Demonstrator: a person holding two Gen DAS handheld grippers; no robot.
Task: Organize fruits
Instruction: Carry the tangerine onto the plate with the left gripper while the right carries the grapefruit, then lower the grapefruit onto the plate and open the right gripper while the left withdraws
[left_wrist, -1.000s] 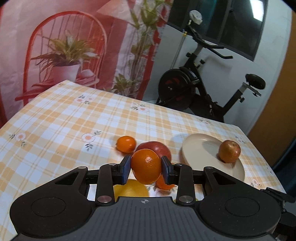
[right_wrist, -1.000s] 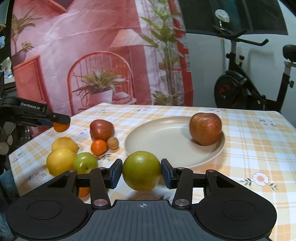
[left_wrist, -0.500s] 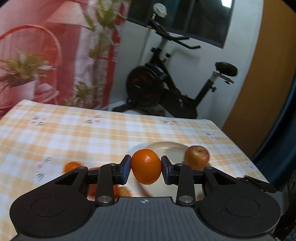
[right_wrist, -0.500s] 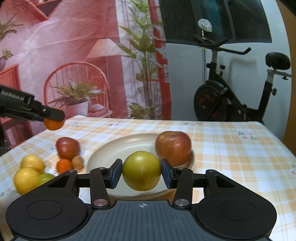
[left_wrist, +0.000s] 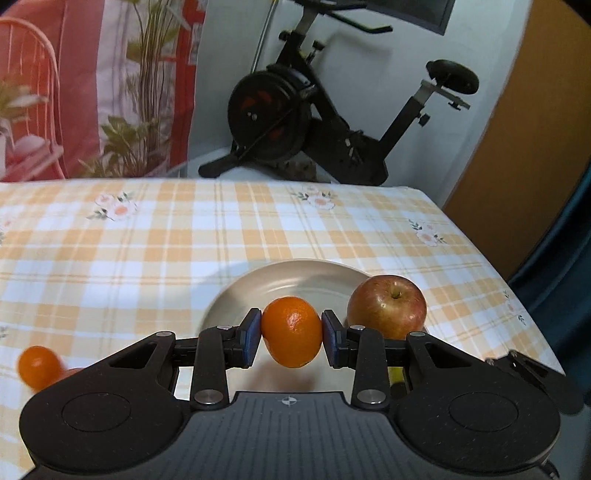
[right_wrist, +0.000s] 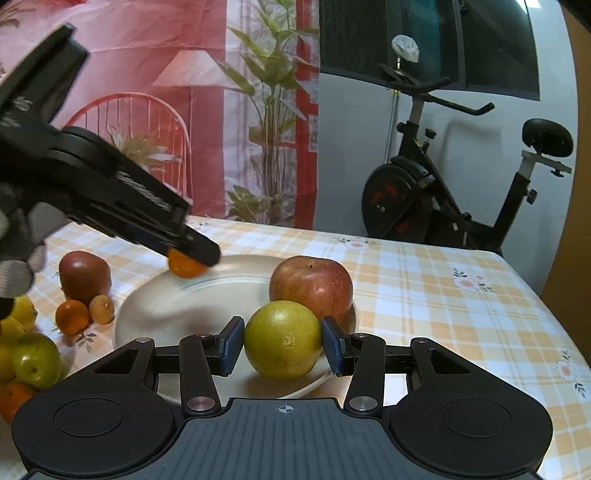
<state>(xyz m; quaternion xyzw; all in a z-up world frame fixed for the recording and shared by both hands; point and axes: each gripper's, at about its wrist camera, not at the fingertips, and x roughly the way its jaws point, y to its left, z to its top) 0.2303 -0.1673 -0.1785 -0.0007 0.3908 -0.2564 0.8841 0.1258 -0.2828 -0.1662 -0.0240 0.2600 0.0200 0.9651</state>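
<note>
On the left side of the desk (right_wrist: 424, 280), seen from the right wrist, lemons (right_wrist: 16, 321), a green apple (right_wrist: 35, 360), a small mandarin (right_wrist: 72, 316), a brown longan-like fruit (right_wrist: 101, 309) and a dark red apple (right_wrist: 84, 277) lie close together on the checked cloth. Just beside them stands the cream plate (right_wrist: 147, 314), with a red apple (right_wrist: 310, 286) on its right part. Above the plate's left rim, the left gripper (left_wrist: 291, 332) has its jaws closed on an orange mandarin (left_wrist: 291, 332), clear of the plate. Nearer to the camera, the right gripper (right_wrist: 282, 341) has its jaws closed on a yellow-green citrus (right_wrist: 282, 339), over the plate's near edge. Some white lettering is on the left gripper's body, but it is too blurred to read. An exercise bike (right_wrist: 443, 192) stands behind the desk.
</note>
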